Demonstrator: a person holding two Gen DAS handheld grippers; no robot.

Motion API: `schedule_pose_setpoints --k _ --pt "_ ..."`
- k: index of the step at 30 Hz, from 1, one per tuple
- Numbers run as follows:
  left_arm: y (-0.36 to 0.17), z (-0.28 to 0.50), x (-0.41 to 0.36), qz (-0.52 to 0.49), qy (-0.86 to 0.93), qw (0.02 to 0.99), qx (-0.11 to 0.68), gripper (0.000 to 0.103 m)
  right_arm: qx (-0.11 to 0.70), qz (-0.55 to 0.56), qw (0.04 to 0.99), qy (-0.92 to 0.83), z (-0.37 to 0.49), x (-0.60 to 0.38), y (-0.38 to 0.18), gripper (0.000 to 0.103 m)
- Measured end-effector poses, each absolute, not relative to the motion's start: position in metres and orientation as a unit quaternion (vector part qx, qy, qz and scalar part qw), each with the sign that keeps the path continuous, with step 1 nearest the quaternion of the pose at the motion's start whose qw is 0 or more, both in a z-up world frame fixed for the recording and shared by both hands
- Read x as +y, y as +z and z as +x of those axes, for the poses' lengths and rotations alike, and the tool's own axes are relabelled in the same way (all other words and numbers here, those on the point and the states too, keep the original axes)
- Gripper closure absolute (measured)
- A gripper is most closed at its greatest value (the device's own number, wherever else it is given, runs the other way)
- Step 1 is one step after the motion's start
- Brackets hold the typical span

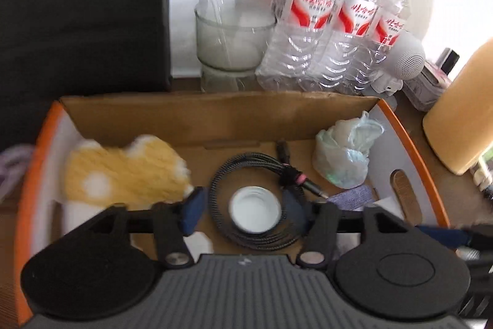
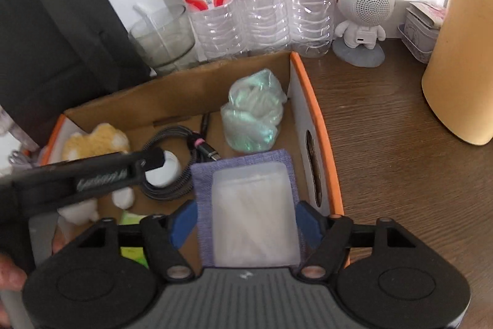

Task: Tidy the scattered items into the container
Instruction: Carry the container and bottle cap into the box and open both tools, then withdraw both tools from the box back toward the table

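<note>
Both grippers spread, empty: left gripper (image 1: pixel 243 211) over white lid (image 1: pixel 255 208), light, rigid; right gripper (image 2: pixel 245 224) over soft tissue pack (image 2: pixel 254 215), box's (image 2: pixel 323 125) 5 o'clock; grip its sides.

orange-edged box (image 1: pixel 400 125), yellow & white plush (image 1: pixel 129 171), purple cloth (image 2: pixel 203 184).
</note>
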State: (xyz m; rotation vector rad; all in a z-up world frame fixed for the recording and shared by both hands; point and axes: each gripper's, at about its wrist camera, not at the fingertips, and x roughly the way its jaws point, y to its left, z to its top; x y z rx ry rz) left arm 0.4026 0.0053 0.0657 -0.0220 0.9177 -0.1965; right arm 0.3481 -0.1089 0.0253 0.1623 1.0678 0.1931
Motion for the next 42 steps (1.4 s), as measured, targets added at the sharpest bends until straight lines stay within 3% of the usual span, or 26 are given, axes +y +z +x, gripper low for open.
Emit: schedule_pose_setpoints --k 3,6,8,13,20,21,23,27,30,42 --pt "0.079 0.393 0.021 0.000 -0.070 0.891 0.449 0.032 0.502 0.076 0.855 0.104 0.351 -0.111 0.043 0.026" --pt "0.090 0.386 0.039 -0.010 -0.038 0.882 0.469 0.030 0.518 0.078 0.845 0.109 0.361 -0.110 0.056 0.025" --pt "0.099 0.379 0.050 -0.013 -0.021 0.875 0.483 0.023 0.532 0.068 0.836 0.116 0.365 -0.106 0.064 0.024" --pt "0.119 0.360 0.065 -0.016 0.020 0.865 0.502 0.022 0.541 0.052 0.831 0.114 0.362 -0.097 0.079 0.019" --pt "0.146 0.312 0.054 0.001 0.024 0.886 0.463 0.017 0.513 0.012 0.852 0.106 0.325 -0.092 0.092 0.018" --pt "0.152 0.299 0.051 -0.001 0.025 0.901 0.434 0.015 0.504 0.015 0.857 0.107 0.318 -0.093 0.095 0.018" --pt "0.158 0.263 0.045 -0.010 0.030 0.936 0.350 0.000 0.450 0.035 0.885 0.117 0.293 -0.099 0.106 0.018" --pt "0.141 0.194 0.027 0.009 0.022 0.981 0.192 0.000 0.260 0.057 0.953 0.148 0.216 -0.118 0.101 0.011" --pt "0.130 0.176 0.019 0.011 0.030 0.985 0.172 0.000 0.205 0.037 0.967 0.147 0.189 -0.118 0.083 0.011" --pt "0.127 0.114 0.016 0.022 0.054 0.977 0.203 0.000 0.175 -0.004 0.977 0.123 0.138 -0.116 0.080 0.011"
